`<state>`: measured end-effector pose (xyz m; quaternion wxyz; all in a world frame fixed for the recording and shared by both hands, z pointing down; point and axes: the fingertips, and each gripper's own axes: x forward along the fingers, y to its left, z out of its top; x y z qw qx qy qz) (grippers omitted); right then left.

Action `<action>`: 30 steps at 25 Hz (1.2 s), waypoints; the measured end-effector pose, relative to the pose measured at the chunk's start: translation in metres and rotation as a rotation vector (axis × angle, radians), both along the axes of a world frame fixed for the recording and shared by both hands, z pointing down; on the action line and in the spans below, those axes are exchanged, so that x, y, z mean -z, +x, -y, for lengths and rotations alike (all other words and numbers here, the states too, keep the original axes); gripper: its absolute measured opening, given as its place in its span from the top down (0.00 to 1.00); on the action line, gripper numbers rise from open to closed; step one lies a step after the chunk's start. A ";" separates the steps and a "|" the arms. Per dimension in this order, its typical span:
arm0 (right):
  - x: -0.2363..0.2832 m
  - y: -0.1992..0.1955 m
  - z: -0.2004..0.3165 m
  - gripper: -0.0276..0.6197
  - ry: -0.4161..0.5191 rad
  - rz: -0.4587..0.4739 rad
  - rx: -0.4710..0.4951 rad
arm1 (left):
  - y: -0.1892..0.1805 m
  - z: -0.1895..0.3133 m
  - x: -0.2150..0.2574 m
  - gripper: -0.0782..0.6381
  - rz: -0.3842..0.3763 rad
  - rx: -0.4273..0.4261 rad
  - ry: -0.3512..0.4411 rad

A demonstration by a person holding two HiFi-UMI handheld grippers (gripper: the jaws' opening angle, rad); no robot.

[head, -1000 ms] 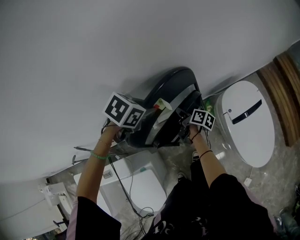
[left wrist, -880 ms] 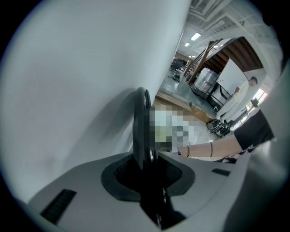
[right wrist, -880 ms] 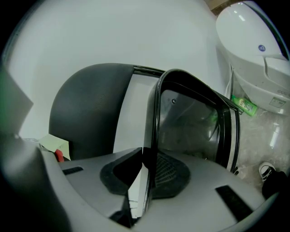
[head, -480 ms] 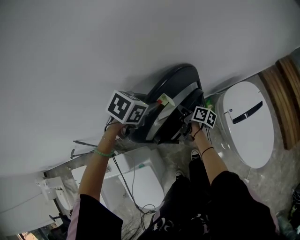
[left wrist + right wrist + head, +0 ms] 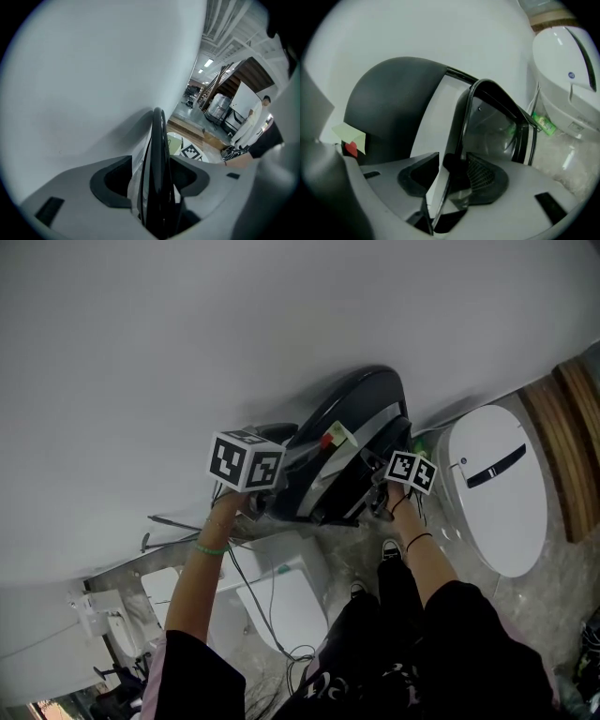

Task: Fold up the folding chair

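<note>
**Clerk:** Moved: left gripper [image 5: 155, 183] has tilted and lifted slightly. Its jaws have just been opening and stand wide. The folding chair [image 5: 352, 423] shows its thin dark edge between them, clear of both pads.

**Checker:** And the right gripper [image 5: 452, 177]?

**Clerk:** Little shift. Its jaws have just been opening too and are now parted partway. The chair's black frame tube stands between them, close against the right-hand pad, with no squeeze evident.

**Checker:** Meaning for the task?

**Clerk:** The chair is flat, seat against back, propped on the wall [image 5: 187, 334] straight ahead of both grippers. I judge the folding done and the release under way.

**Checker:** Surroundings?

**Clerk:** Plain white wall beyond the jaws. Speckled grey floor [image 5: 562, 568] below the right gripper. White lidded unit [image 5: 492, 488] to its right. Green bottle [image 5: 543, 123] between unit and chair. Pale tag [image 5: 337, 435] on the chair back.
</note>
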<state>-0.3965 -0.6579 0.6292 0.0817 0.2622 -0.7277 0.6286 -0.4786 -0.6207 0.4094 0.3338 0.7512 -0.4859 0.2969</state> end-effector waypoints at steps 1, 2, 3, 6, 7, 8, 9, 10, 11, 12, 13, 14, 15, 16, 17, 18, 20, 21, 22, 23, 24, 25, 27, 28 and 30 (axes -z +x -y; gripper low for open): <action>-0.003 0.003 -0.004 0.69 0.004 -0.016 0.015 | -0.001 -0.001 0.003 0.57 -0.002 0.002 0.013; -0.005 0.007 -0.009 0.68 0.000 -0.017 0.024 | -0.003 -0.003 0.006 0.57 -0.015 0.008 0.025; -0.006 0.012 -0.014 0.67 -0.007 -0.010 0.024 | -0.005 -0.004 0.010 0.57 -0.037 0.019 0.038; -0.004 0.027 -0.026 0.68 -0.006 -0.010 0.024 | -0.015 -0.011 0.024 0.57 -0.101 0.070 0.076; -0.003 0.032 -0.032 0.68 0.002 -0.019 0.036 | -0.018 -0.015 0.028 0.57 -0.110 0.084 0.090; -0.002 0.035 -0.039 0.68 0.008 -0.025 0.050 | -0.022 -0.019 0.033 0.57 -0.113 0.096 0.106; 0.001 0.038 -0.046 0.68 0.012 -0.026 0.062 | -0.026 -0.023 0.039 0.57 -0.112 0.107 0.125; 0.004 0.040 -0.053 0.68 0.013 -0.021 0.068 | -0.029 -0.028 0.045 0.57 -0.111 0.120 0.145; 0.009 0.042 -0.059 0.68 0.014 -0.011 0.073 | -0.032 -0.033 0.050 0.57 -0.114 0.133 0.166; 0.014 0.043 -0.065 0.68 0.019 0.001 0.079 | -0.034 -0.038 0.056 0.57 -0.122 0.146 0.185; 0.020 0.043 -0.071 0.68 0.027 0.012 0.090 | -0.035 -0.043 0.061 0.57 -0.136 0.158 0.203; 0.026 0.042 -0.077 0.68 0.039 0.021 0.106 | -0.035 -0.049 0.065 0.57 -0.154 0.166 0.219; 0.033 0.041 -0.082 0.68 0.054 0.026 0.125 | -0.033 -0.056 0.068 0.57 -0.172 0.171 0.233; 0.039 0.039 -0.088 0.68 0.070 0.027 0.144 | -0.030 -0.062 0.070 0.57 -0.183 0.173 0.245; 0.045 0.038 -0.094 0.68 0.086 0.026 0.161 | -0.026 -0.070 0.070 0.57 -0.185 0.173 0.252; 0.052 0.037 -0.101 0.68 0.101 0.027 0.176 | -0.022 -0.079 0.070 0.58 -0.180 0.171 0.256; 0.068 0.033 -0.118 0.68 0.127 0.041 0.196 | -0.016 -0.100 0.070 0.58 -0.173 0.168 0.262; 0.078 0.031 -0.127 0.68 0.139 0.053 0.205 | -0.012 -0.112 0.072 0.58 -0.184 0.169 0.267; 0.088 0.029 -0.135 0.68 0.152 0.065 0.214 | -0.007 -0.123 0.074 0.58 -0.203 0.173 0.274; 0.098 0.028 -0.144 0.68 0.167 0.074 0.224 | -0.002 -0.134 0.076 0.58 -0.226 0.177 0.283; 0.106 0.027 -0.152 0.68 0.183 0.078 0.233 | 0.003 -0.144 0.077 0.58 -0.247 0.180 0.291; 0.113 0.026 -0.162 0.68 0.198 0.076 0.241 | 0.008 -0.154 0.078 0.58 -0.266 0.183 0.299; 0.123 0.025 -0.181 0.68 0.225 0.063 0.260 | 0.018 -0.174 0.077 0.58 -0.308 0.196 0.319; 0.128 0.024 -0.190 0.68 0.238 0.056 0.269 | 0.023 -0.184 0.076 0.58 -0.336 0.208 0.332; 0.136 0.024 -0.208 0.68 0.257 0.049 0.280 | 0.032 -0.207 0.071 0.58 -0.405 0.244 0.348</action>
